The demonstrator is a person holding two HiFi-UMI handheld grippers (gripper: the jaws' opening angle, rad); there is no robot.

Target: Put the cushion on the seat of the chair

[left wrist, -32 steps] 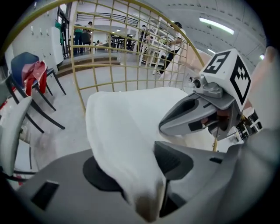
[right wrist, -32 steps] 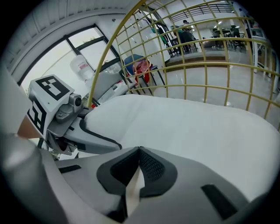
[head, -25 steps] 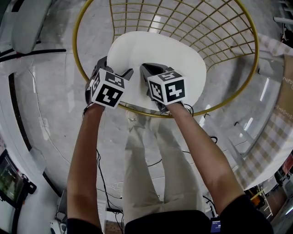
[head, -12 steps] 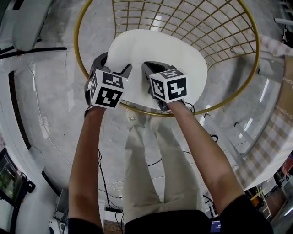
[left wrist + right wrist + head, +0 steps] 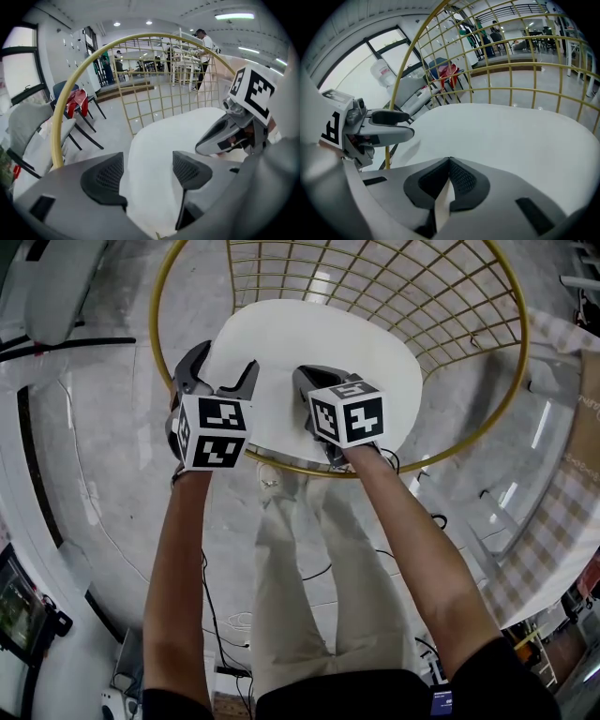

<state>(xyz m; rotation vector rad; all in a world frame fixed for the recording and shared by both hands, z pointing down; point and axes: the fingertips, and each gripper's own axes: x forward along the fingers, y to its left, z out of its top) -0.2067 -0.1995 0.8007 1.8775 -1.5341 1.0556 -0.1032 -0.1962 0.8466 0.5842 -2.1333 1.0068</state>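
The white cushion (image 5: pixel 319 352) lies on the seat of the gold wire chair (image 5: pixel 431 296), inside its round rim. My left gripper (image 5: pixel 225 367) is open at the cushion's near left edge. In the left gripper view the cushion (image 5: pixel 164 140) shows between the spread jaws of that gripper (image 5: pixel 146 173). My right gripper (image 5: pixel 306 382) is shut on the cushion's near edge. The right gripper view shows a fold of white fabric pinched between the pads of the right gripper (image 5: pixel 449 177), with the cushion (image 5: pixel 511 136) spreading out beyond.
A grey chair (image 5: pixel 56 287) stands at the far left. A glass table with a checked cloth (image 5: pixel 562 502) lies to the right. Cables (image 5: pixel 225 615) run over the glossy floor beside the person's legs. Other chairs (image 5: pixel 77 101) and people stand further back.
The left gripper's jaws have spread apart and it has turned and shifted slightly left. The right gripper and the cushion have stayed put.
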